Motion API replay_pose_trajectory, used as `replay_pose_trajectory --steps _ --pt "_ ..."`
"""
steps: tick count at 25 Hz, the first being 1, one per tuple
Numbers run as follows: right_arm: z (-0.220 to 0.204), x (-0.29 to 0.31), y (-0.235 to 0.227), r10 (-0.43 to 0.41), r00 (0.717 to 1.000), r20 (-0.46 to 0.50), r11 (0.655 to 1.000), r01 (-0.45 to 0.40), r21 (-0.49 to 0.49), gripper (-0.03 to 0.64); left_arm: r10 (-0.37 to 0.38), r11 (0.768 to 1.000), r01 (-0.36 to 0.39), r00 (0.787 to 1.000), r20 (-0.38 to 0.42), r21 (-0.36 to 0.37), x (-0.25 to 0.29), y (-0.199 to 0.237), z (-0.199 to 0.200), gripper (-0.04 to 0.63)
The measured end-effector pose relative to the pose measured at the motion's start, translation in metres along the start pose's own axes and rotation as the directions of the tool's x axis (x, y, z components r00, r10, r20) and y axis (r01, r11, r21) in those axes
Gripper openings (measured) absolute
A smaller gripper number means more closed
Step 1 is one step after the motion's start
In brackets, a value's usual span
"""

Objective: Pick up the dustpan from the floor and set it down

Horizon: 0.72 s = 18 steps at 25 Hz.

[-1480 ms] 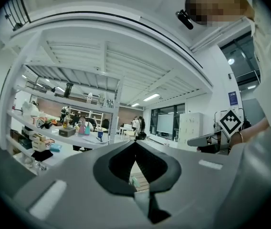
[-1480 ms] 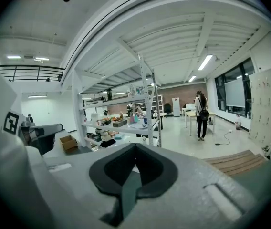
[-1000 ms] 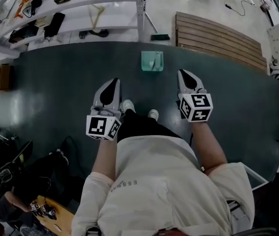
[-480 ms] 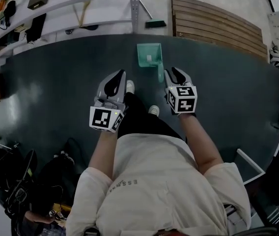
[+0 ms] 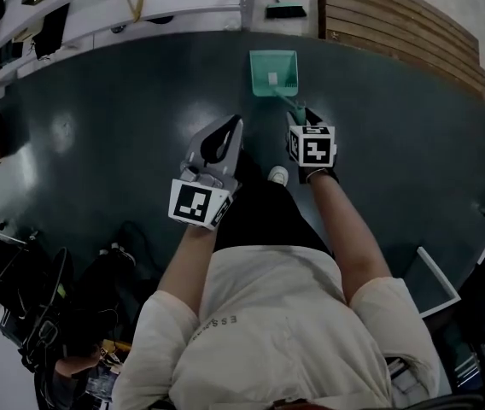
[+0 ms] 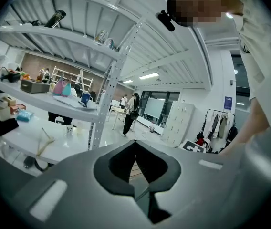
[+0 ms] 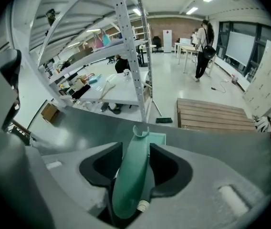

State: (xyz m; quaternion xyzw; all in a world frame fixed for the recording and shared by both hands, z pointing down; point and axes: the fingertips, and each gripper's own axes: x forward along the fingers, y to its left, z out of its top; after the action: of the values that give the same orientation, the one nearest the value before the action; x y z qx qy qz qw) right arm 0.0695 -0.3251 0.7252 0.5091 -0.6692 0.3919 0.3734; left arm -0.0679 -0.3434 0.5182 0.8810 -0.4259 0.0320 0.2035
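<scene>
1. Teal-green plastic dustpan (image 5: pixel 274 73) lies flat on the dark floor mat (image 5: pixel 123 118). Its square pan is just beyond the tip of the right gripper (image 5: pixel 302 116), and its long handle (image 5: pixel 291 105) runs back toward that gripper.
2. In the right gripper view the handle (image 7: pixel 133 175) lies lengthwise in the gap between the two jaws of the right gripper (image 7: pixel 135 146). Its hooked end is past the jaw tips and the pan (image 7: pixel 157 138) shows just ahead of them.
3. The right gripper's jaws have just been opening. They stand spread on either side of the handle and do not visibly clamp it, though the dark pads are very close to it.
4. The right gripper points steeply down at the floor, with its marker cube facing up in the head view.
5. The left gripper (image 5: pixel 232 126) hangs beside the right one, apart from the dustpan. The pan lies ahead of it and off to its right.
6. In the left gripper view the jaws of the left gripper (image 6: pixel 135 142) are pressed together at the tips with nothing between them.
7. Beyond the pan, farther from the right gripper, a slatted wooden pallet (image 7: pixel 212 114) lies on the floor with a small dark brush (image 7: pixel 164 120) beside it. A white metal shelving rack (image 7: pixel 126 37) stands to the left of these.
8. A white shoe (image 5: pixel 278 175) shows between the two grippers, nearer the person.
</scene>
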Motion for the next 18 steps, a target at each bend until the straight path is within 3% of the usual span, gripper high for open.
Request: replay_pose_trajectory --steps 9,14,18 --pt "-0.005 0.036 -0.009 -0.059 0.998 -0.032 0.997 0.060 0.042 0.135 0.000 0.999 -0.002 0.999 -0.052 -0.046 0.001 0.005 -0.040 0.016" --pt "-0.002 0.033 -0.024 -0.122 0.992 -0.034 0.992 0.123 0.015 0.074 -0.008 1.000 0.008 0.999 -0.032 -0.008 0.000 0.002 -0.031 0.017" --pt "-0.005 0.011 -0.034 -0.131 0.991 -0.041 0.991 0.131 0.000 0.072 -0.011 1.000 0.012 1.000 -0.018 0.010 -0.004 -0.003 -0.020 0.017"
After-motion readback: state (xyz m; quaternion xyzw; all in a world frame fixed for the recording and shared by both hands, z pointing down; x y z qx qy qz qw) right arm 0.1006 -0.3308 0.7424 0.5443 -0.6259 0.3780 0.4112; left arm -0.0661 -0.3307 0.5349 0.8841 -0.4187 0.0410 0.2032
